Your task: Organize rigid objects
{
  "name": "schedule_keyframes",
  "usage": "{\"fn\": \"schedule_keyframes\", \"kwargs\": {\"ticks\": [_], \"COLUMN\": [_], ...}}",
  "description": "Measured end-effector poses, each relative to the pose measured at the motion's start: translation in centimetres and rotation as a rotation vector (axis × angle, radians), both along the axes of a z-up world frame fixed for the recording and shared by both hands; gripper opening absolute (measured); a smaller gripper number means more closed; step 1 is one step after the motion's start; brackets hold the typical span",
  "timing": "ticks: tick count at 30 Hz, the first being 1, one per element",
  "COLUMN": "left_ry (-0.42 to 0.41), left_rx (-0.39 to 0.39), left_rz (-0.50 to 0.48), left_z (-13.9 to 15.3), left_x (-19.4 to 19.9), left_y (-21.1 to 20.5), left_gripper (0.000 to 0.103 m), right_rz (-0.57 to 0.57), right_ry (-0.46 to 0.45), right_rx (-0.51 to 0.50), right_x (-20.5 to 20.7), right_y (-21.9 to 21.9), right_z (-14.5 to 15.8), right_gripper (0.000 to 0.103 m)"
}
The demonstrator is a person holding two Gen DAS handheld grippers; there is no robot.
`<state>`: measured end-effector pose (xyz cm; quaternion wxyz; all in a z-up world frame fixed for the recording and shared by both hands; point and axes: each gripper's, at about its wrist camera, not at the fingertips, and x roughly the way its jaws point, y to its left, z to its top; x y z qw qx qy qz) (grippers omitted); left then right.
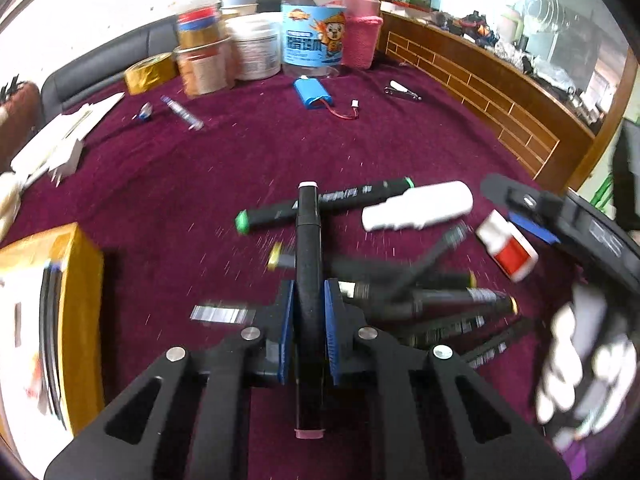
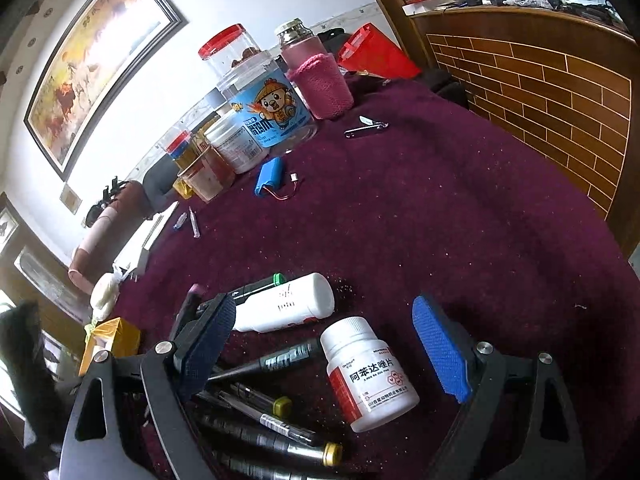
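My left gripper (image 1: 309, 322), tilted down over the maroon cloth (image 1: 240, 160), clamps a black marker (image 1: 308, 264) at lower centre, its long axis running straight up the frame. My right gripper (image 2: 332, 354) hangs wide open around a white pill bottle (image 2: 366, 376), touching nothing.

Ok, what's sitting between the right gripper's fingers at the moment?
A white pill bottle with a red label lies on the maroon cloth between the open right gripper; its fingers aren't touching it. The right wrist view shows this.
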<state>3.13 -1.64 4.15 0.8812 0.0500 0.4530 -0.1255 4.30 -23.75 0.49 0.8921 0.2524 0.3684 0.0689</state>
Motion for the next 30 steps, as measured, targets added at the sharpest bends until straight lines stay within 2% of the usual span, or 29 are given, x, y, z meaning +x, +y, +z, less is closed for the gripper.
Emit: {"fn": "schedule_keyframes", "kwargs": {"ticks": [6,9,13,15,19,20,21,25,30], "left_ry": [-0.009,-0.015,0.034,0.070,0.011,0.000,-0.007,0.019,-0.004], "left_rx": [-0.058,-0.058,-0.063,-0.079,-0.021,-0.016,-0.024,-0.149,-0.239], "left_rz": [0.021,0.035,0.060,0.070,0.057,0.054,0.052,0.085,0.069], "left_z": [1.1,0.7,-1.1,-2.0,-2.2,-2.2,-2.2,-2.0,-0.8], "left_x": [-5.0,-6.0,-5.6,-4.7,-5.1,-5.3,-5.5,-6.4,-8.9], "left_y": [3.1,3.6,3.9,3.9,2.6,2.5,2.5,4.4,5.7], "left_gripper": [0.012,0.012,0.012,0.016,0.017,0.012,0.012,0.012,0.012], "right_rz": [-0.004,-0.005,-0.009,-0.012,-0.023,-0.024,-0.025,-0.032,-0.042], "right_ry": [0.022,0.026,0.035,0.042,0.043,0.046,0.051,0.064,0.064], "right_rx": [0.004,-0.001,-0.019,-0.026,-0.025,-0.025,-0.026,-0.036,-0.036], "right_x": [0.0,-0.1,-0.3,-0.2,-0.3,-0.3,-0.3,-0.2,-0.3], "right_y": [-0.1,0.0,0.1,0.2,0.0,-0.1,-0.1,0.0,-0.1], "right_z": [-0.4,-0.5,-0.6,-0.7,-0.7,-0.8,-0.9,-1.1,-1.1], "right_gripper": [0.087,0.087,0.087,0.087,0.087,0.087,0.087,0.087,0.087]}}
